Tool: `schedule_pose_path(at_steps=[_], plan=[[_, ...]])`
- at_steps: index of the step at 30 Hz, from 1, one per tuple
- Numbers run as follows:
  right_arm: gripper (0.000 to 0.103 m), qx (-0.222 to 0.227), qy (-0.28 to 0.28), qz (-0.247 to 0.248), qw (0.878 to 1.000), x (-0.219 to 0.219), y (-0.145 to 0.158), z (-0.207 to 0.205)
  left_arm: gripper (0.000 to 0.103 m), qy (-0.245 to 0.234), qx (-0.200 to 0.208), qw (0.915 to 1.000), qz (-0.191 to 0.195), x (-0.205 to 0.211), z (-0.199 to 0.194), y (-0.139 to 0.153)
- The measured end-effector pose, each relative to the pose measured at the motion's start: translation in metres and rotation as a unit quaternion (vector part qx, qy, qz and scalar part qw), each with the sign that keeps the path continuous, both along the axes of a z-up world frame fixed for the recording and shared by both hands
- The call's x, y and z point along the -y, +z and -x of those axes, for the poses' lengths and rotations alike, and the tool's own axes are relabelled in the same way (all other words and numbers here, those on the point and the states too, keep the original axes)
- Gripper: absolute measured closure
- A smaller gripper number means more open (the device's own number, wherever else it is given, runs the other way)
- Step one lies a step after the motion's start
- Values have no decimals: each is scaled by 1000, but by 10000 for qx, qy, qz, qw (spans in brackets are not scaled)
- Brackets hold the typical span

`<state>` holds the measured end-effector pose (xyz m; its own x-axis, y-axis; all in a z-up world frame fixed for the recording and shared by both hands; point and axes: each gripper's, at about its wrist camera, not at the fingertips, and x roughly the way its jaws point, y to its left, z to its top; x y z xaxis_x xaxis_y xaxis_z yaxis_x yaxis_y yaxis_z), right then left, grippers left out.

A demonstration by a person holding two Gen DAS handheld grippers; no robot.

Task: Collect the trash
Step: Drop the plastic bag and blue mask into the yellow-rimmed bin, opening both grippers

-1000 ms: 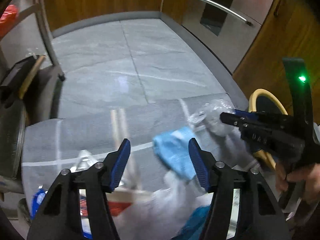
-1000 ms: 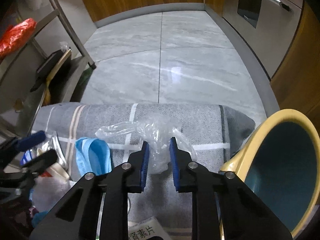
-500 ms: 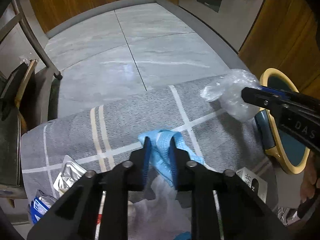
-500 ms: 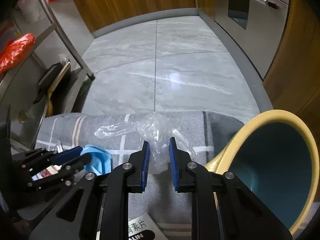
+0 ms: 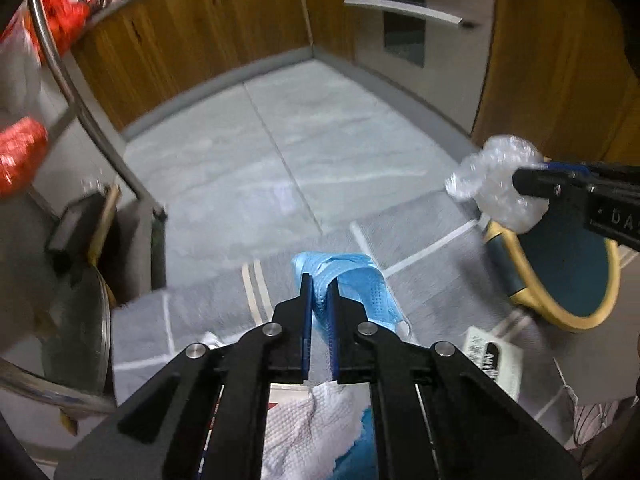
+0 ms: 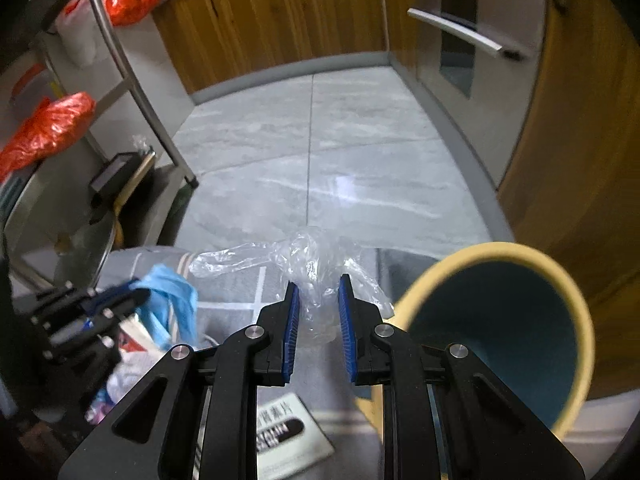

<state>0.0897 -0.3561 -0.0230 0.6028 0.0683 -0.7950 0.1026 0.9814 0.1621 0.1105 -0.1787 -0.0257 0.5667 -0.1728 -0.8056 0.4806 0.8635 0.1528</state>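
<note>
While left tongs (image 5: 319, 298) pinch blue mask (image 5: 352, 284) nearly closed, right tongs (image 6: 319, 308) clamp clear plastic bag (image 6: 308, 268).

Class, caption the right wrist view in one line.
Right gripper grips clear plastic beside the bin.

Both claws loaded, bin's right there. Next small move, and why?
Probably carry the right claw sideways over the bin and let go. It is clamped on the clear plastic bag, and the bin's open mouth sits just beside it, closer than to the left claw. The left claw, pinching the blue face mask, can follow.
</note>
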Motion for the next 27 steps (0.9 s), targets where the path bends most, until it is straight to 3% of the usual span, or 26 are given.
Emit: schedule_pose_path(at_steps=[6,13,19,27], plan=[[82,93,-499,20,9987,41,21,43,97,-274,290,9986,336,21,19,40],[82,-182,-1416,-210,9895,105,3,70,97,-803,192,9934,798,77,44,59],[82,-454,-1901,-395,9799,138,-24,71,97,-1203,-142,9864,1109,125,56,43],[81,-972,-2182,-490,9698,153,-56,70,96,-1462,-482,9844,850,168,64,-3]])
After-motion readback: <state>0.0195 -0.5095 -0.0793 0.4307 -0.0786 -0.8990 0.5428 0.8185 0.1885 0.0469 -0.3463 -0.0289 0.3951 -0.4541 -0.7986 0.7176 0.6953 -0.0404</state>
